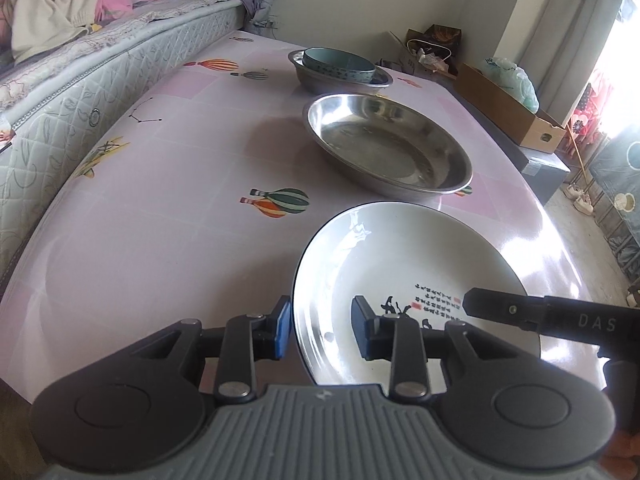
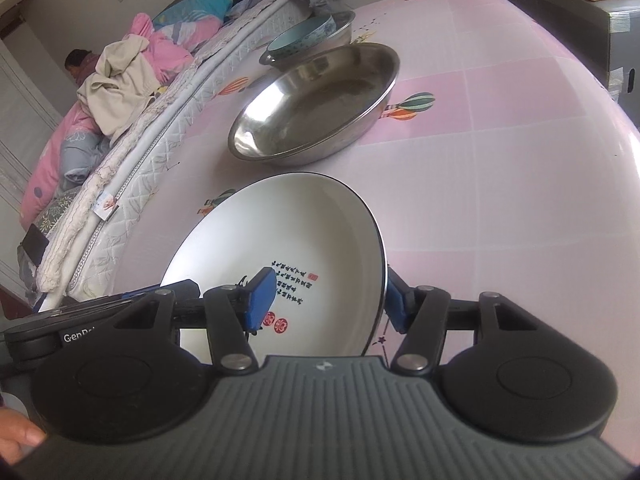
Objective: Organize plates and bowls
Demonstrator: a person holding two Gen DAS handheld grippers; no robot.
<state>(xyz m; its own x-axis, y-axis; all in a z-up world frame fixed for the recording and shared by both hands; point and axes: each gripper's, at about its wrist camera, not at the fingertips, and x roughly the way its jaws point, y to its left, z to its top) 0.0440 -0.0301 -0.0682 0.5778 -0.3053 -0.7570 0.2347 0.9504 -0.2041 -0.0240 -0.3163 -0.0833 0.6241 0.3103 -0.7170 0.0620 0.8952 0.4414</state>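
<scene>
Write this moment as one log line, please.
left fingers: straddling white plate rim, grip unclear | right fingers: straddling opposite rim, grip unclear | steel pan: empty, beyond plate | blue bowl: nested in farther steel basin

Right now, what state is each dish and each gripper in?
white plate: tilted, its rim between both grippers' jaws
large steel bowl: upright on the table, empty
blue bowl: nested in the far steel bowl
left gripper: astride the plate's rim, grip unclear
right gripper: astride the opposite rim, grip unclear
</scene>
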